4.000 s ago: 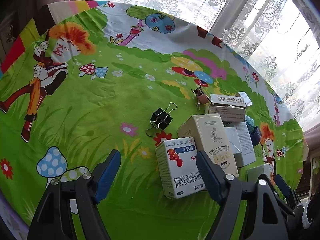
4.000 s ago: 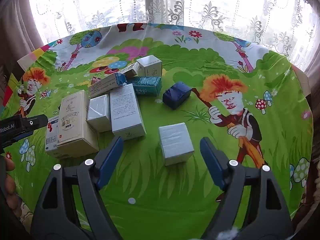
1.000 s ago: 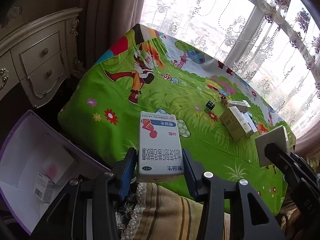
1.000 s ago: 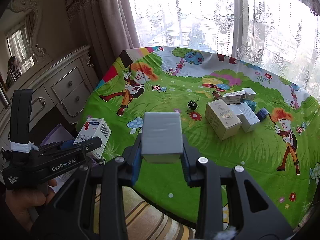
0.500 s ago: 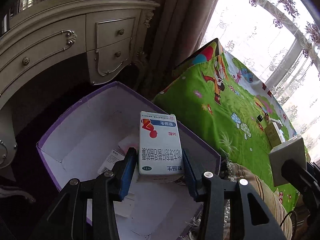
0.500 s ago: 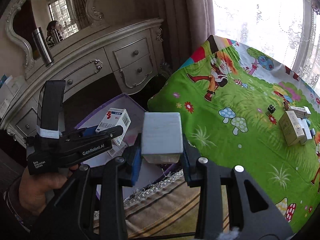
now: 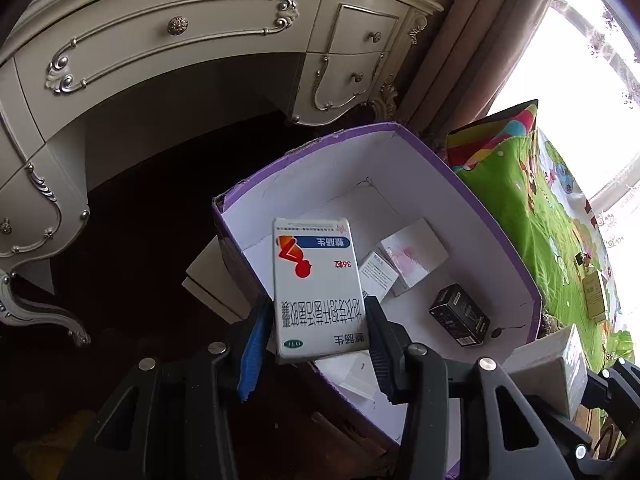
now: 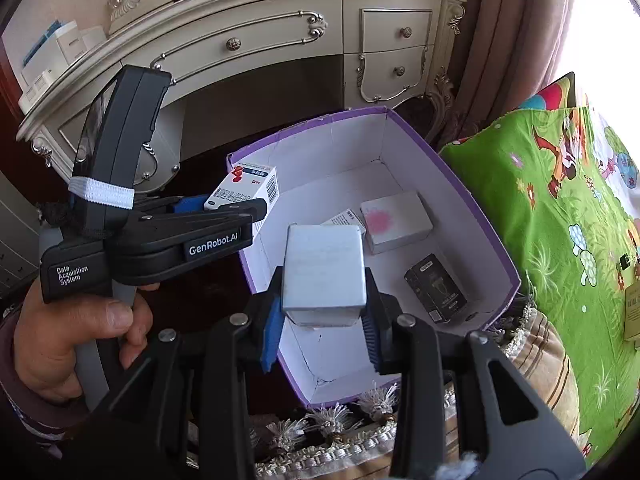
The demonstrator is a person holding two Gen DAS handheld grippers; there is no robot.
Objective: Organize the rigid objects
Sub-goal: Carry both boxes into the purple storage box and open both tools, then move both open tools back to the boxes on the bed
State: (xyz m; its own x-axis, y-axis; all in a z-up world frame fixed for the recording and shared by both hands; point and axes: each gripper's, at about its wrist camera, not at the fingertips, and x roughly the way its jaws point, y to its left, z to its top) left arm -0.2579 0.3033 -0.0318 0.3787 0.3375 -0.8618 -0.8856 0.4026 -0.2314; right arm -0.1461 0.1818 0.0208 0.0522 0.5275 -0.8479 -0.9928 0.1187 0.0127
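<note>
The left gripper point(image 7: 316, 320) is closed tight on a white medicine box point(image 7: 316, 284) with a red shape and blue stripe on it. Its blue pads press on both sides of the box. In the left camera view the medicine box hangs over the near left corner of a big purple box point(image 7: 472, 196) with white walls inside. The right gripper point(image 8: 322, 316) is closed tight on a plain grey box point(image 8: 323, 274), and its pads squeeze both sides. In the right camera view the grey box hangs over the near part of the purple box point(image 8: 456, 176). A hand point(image 8: 68, 336) at 8 o'clock in that view holds the left gripper's handle, and the medicine box point(image 8: 244, 192) sits at 10 o'clock from the grey box, just over the purple box's left wall. Inside the purple box lie a white box with a pink spot point(image 8: 396, 222) at 1 o'clock from the grey box, a small white box point(image 8: 346, 218) partly hidden just behind the grey box, and a black box point(image 8: 436, 288) at 3 o'clock. A cream dresser point(image 8: 280, 36) with drawers stands behind the purple box at 12 o'clock. A green cartoon cloth point(image 8: 560, 208) covers the table at 3 o'clock, and a brown curtain point(image 8: 508, 32) hangs at 1 o'clock.
</note>
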